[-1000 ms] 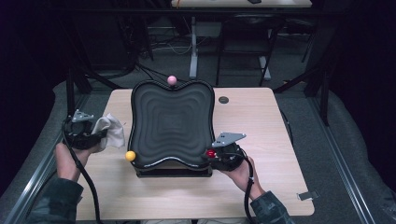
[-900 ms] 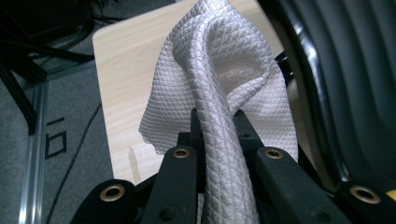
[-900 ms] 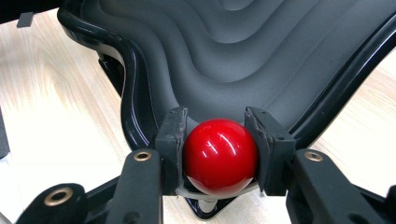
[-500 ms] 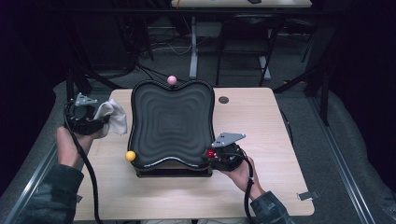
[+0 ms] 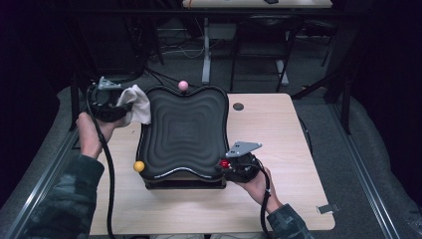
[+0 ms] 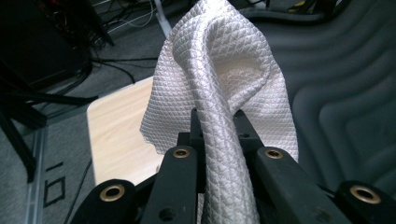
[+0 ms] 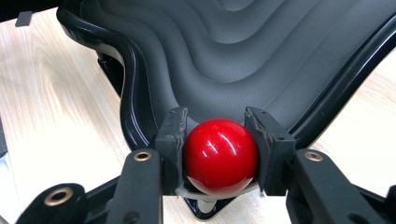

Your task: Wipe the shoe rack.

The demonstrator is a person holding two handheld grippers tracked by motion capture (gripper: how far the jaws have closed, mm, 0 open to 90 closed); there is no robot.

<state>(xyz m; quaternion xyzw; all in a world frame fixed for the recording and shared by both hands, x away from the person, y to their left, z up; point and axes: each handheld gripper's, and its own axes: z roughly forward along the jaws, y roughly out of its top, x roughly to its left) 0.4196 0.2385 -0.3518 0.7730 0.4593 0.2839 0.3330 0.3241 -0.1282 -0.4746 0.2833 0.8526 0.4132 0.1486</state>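
Observation:
A black wavy tray (image 5: 184, 132) stands on the wooden table (image 5: 278, 134), with coloured knobs at its corners. My left gripper (image 5: 119, 105) is shut on a white textured cloth (image 5: 136, 103), held up at the tray's far left corner. In the left gripper view the cloth (image 6: 224, 93) bunches up from between the black jaws, with the tray's ridges (image 6: 345, 102) to the right. My right gripper (image 5: 229, 165) is shut on the red knob (image 5: 225, 164) at the tray's near right corner. The right gripper view shows both pads (image 7: 171, 135) pressed on the red knob (image 7: 219, 154).
A pink knob (image 5: 183, 85) stands at the tray's far edge and a yellow knob (image 5: 139, 166) at its near left corner. A small dark round cap (image 5: 238, 106) sits in the table right of the tray. Desk legs and cables crowd the floor beyond.
My left gripper has risen and moved toward the far side with the cloth, from beside the tray's left edge to its far left corner. The right gripper has stayed on the red knob.

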